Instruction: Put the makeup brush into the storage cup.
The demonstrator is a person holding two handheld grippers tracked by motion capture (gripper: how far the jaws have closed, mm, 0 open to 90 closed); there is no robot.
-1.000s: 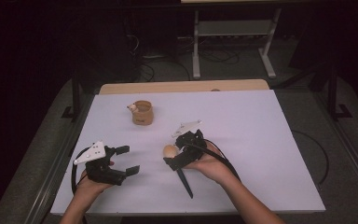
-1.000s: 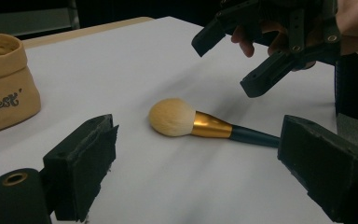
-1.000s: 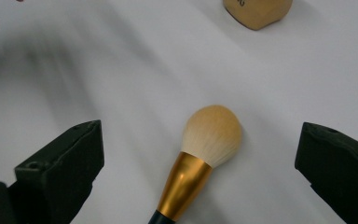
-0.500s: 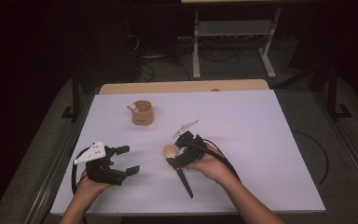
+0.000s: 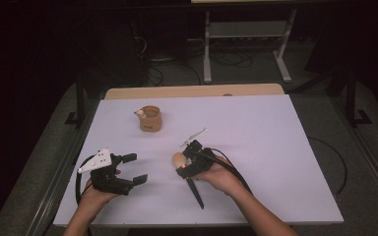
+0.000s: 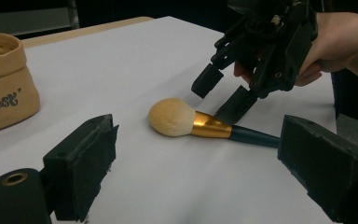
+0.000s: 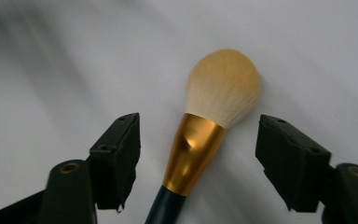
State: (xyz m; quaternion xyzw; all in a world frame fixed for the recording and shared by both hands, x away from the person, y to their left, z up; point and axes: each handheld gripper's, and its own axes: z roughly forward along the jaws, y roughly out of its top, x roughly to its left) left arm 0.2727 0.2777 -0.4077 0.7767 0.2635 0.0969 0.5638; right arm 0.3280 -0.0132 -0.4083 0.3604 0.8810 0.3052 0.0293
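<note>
Right hand-held gripper (image 7: 198, 161) is mid-grab: jaws have just been closing around the makeup brush (image 7: 205, 130) lying flat on the worktop (image 5: 275, 147), still not touching. Next: pinch the gold ferrule squarely.

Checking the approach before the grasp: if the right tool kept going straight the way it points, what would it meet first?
Most likely the makeup brush: its gold ferrule lies between the right tool's closing jaws, untouched, with the white table beneath.
</note>
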